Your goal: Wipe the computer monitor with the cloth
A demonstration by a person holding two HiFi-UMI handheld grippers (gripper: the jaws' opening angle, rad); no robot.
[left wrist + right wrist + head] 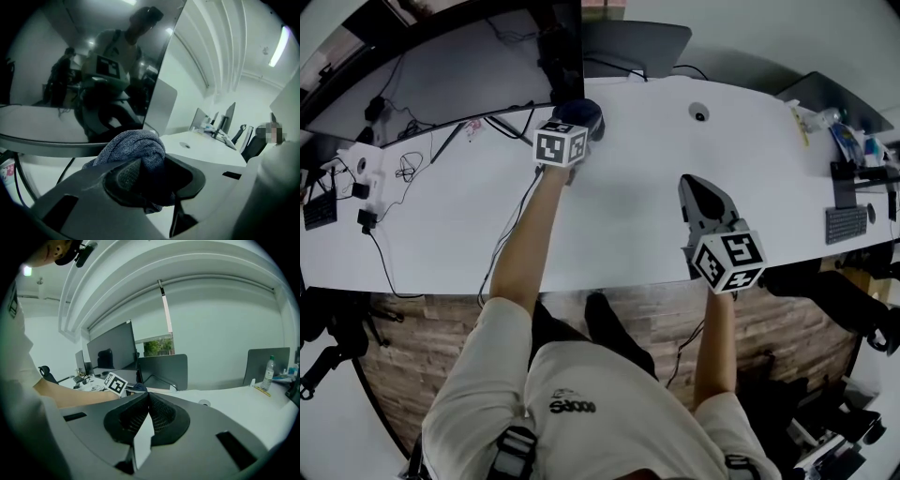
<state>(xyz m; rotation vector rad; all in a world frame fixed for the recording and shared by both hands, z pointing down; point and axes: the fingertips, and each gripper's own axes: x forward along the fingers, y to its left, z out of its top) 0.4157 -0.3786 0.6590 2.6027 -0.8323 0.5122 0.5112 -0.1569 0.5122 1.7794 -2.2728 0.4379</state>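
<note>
My left gripper (581, 127) is shut on a bunched dark blue cloth (584, 113), held right at the lower right corner of the dark monitor (441, 75) at the back left of the desk. In the left gripper view the cloth (136, 152) bulges out between the pads, just below the monitor's glossy screen (84, 70), which reflects the person and the gripper. My right gripper (705, 204) hovers over the desk's front middle, jaws shut with nothing between them; its pads (161, 414) meet at the tips.
Cables (502, 127) and small adapters (366, 220) lie on the white desk (628, 187) under and left of the monitor. A grey divider panel (637, 45) stands behind. A cable hole (700, 113) is at the back right. A keyboard (846, 223) and bottles (844, 127) lie far right.
</note>
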